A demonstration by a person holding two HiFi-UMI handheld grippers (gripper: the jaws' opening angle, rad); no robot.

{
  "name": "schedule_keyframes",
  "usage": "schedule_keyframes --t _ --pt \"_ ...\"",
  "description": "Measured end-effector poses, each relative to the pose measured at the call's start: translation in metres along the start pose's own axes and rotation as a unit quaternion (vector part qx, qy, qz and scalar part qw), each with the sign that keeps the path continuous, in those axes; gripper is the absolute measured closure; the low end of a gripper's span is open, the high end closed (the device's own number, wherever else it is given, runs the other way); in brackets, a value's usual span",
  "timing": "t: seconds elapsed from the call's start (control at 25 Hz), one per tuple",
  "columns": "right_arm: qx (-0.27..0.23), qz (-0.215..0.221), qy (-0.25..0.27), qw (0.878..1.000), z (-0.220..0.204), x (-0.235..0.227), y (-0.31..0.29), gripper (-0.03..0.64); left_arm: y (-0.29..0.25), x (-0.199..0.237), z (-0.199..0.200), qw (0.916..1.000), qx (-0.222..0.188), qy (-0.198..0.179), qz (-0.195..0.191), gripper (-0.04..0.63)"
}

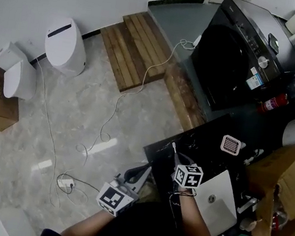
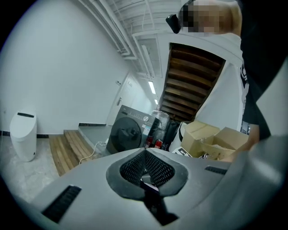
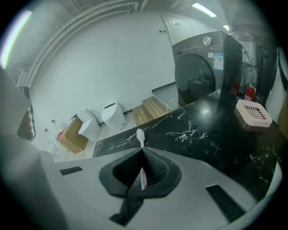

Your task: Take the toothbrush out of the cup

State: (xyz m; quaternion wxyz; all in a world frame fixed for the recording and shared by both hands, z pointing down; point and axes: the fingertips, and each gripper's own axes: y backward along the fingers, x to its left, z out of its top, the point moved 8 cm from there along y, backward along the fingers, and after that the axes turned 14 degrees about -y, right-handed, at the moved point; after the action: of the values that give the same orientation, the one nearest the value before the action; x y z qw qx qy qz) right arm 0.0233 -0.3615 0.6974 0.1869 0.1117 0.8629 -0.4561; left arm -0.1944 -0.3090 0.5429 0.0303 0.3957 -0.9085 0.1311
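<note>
A: Right hand-held gripper (image 3: 142, 150)?

B: Jaws clamped on the slim white-and-pink plastic toothbrush (image 3: 140, 136). The handle runs between the pads and the white head sticks out just past the tips.

A: Where is that in the head view?

B: The right hand-held gripper (image 1: 176, 159) is at the near left part of the black white-veined marble bench (image 1: 213, 136). The toothbrush (image 1: 174, 149) points away from the person. I can't tell if its head touches the bench top.

A: Left hand-held gripper (image 2: 145, 153)?

B: Jaws pressed together, and I can't make out anything held between them. In the head view the left hand-held gripper (image 1: 141, 173) is just beside the right one, off the bench's left edge and over the pale marble floor (image 1: 83, 111).

A: What else is on the bench?

B: A small white square vented grille (image 1: 231, 145) lies well apart from both grippers, and a white rectangular basin (image 1: 223, 207) is near the person's right forearm.

A: Background?

B: A dark front-loading washing machine (image 1: 238, 56) with a red fire extinguisher (image 1: 272, 103) beside it. There are open brown cardboard boxes (image 1: 286, 178) at right, a brown wooden slatted platform (image 1: 138, 50) and a white toilet (image 1: 66, 46) by the wall.
</note>
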Motion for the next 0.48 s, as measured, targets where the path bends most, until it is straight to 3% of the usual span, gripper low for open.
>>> schedule_keyframes --t 0.48 --pt "0.004 0.002 0.019 1.000 0.000 0.012 -0.004 0.603 0.003 0.008 0.003 0.9997 -0.016 -0.002 0.019 0.571"
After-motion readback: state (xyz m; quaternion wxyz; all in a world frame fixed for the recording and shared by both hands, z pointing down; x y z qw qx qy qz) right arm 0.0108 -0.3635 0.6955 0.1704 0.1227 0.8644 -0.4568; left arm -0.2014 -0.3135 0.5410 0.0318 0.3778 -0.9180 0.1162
